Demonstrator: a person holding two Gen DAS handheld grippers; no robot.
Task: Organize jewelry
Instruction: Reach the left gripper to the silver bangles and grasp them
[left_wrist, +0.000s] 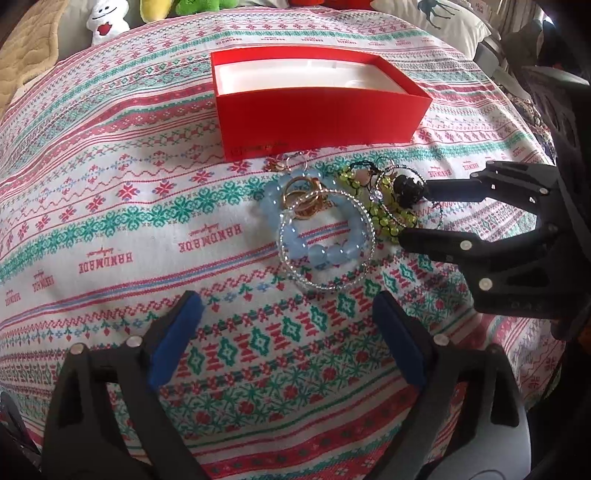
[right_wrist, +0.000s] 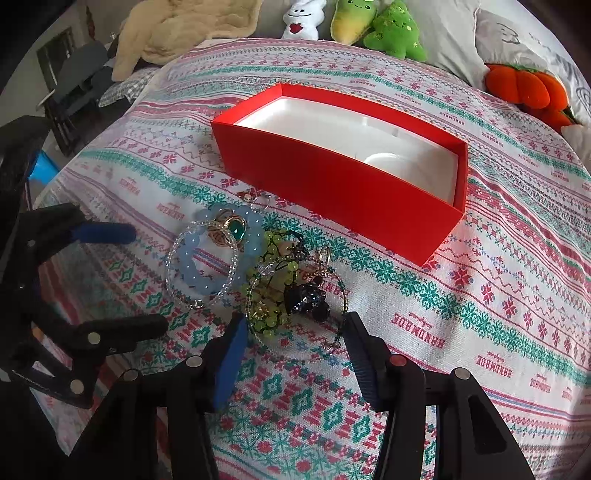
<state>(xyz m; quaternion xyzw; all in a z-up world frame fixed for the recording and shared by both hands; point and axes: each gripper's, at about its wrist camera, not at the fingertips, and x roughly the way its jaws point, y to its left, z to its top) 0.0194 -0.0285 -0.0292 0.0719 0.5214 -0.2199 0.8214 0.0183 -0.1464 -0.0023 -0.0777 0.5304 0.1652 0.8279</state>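
Lying beside one red box (right_wrist: 332, 192), two beaded bracelets (right_wrist: 210, 258), two tools

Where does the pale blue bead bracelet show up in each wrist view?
Left wrist: blue bead bracelet at centre, just past the open left gripper.
Right wrist: blue bead bracelet left of centre, beside the green bead bracelet.
Shared landmark: the red box lies behind it in both.

In your left wrist view, the near wall of the red box (left_wrist: 317, 122) hides most of its white floor. Plush toys (left_wrist: 159, 7) are cropped by the top edge, and the tangled green and black jewelry (left_wrist: 391, 199) cannot be separated piece by piece
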